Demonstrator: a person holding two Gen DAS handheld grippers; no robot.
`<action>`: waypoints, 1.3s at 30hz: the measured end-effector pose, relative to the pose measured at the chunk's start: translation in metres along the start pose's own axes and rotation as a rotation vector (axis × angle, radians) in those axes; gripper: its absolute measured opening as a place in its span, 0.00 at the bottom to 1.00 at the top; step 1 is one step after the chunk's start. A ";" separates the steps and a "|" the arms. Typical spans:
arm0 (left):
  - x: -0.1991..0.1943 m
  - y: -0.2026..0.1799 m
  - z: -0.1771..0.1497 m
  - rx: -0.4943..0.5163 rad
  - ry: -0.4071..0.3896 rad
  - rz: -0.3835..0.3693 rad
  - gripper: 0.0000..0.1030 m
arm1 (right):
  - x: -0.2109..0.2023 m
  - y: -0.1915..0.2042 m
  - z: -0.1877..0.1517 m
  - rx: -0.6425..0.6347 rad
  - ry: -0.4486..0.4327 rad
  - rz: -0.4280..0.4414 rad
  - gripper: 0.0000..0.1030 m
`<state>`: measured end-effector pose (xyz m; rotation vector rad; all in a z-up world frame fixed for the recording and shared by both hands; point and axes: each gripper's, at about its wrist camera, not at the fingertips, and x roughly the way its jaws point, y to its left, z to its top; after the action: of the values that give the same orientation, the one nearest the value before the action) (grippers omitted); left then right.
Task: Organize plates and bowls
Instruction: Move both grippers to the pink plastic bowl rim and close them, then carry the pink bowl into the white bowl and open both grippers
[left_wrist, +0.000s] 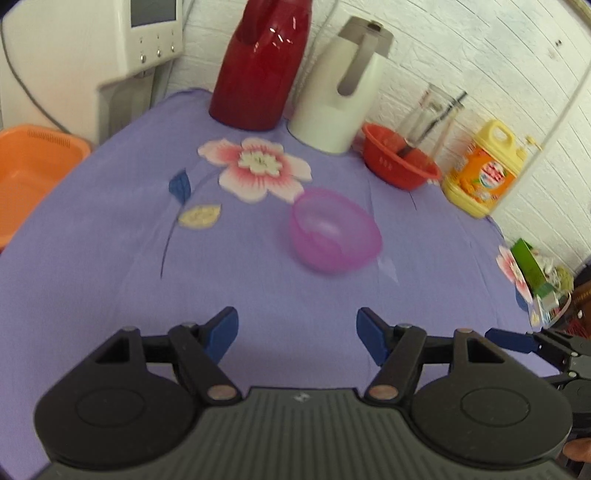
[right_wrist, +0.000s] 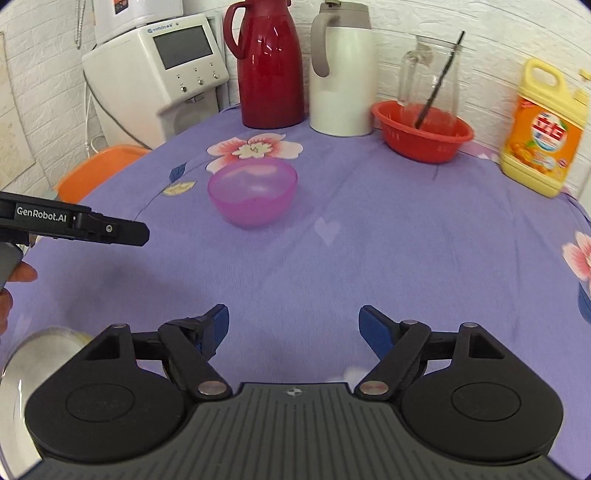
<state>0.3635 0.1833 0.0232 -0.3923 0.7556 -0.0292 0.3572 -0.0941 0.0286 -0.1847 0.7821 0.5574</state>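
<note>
The right gripper (right_wrist: 293, 325) is standing with its blue-padded jaws spread wide and nothing between them, hovering over bare purple cloth near the front edge of the table (right_wrist: 369, 229). The left gripper (left_wrist: 297, 332) is likewise standing open and holding nothing; seen from the right wrist view it is entering from the left, and its black side is carrying the white lettering "GenRobot.AI". A hand (right_wrist: 16, 280) is showing just below that lettering. The pink translucent bowl (right_wrist: 253, 192) is sitting upright and apparently empty toward the middle of the table, just in front of a printed flower (right_wrist: 255, 149) on the cloth, well apart from both grippers. Along the back edge, a red thermos (right_wrist: 267, 66) and a white jug (right_wrist: 341, 70) with a grey handle are standing side by side. To their right, a red basin (right_wrist: 423, 131) is holding a clear glass pitcher (right_wrist: 430, 77) with a dark stick in it. Near the back right corner, a yellow detergent bottle (right_wrist: 546, 129) is showing an orange label; its printing is too small to read. Beyond the back left corner, a white appliance (right_wrist: 177, 62) with a grey screen is bearing a small brand line that is not legible. An orange tub (right_wrist: 96, 166) is sitting off the left edge. A pale round dish (right_wrist: 33, 354) is showing at the front left corner, partly hidden behind the right gripper body. Nothing is standing between either gripper and the bowl.
</note>
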 end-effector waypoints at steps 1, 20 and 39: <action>0.008 0.004 0.011 -0.006 -0.011 -0.001 0.67 | 0.010 0.000 0.011 0.001 0.004 0.000 1.00; 0.134 0.003 0.073 0.042 0.072 0.010 0.67 | 0.150 0.004 0.091 -0.066 0.075 0.003 1.00; 0.056 -0.040 0.038 0.001 0.034 -0.081 0.45 | 0.079 0.036 0.072 -0.041 0.039 0.047 0.71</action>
<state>0.4345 0.1494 0.0257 -0.4225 0.7726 -0.1125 0.4280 -0.0062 0.0246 -0.2158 0.8153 0.6164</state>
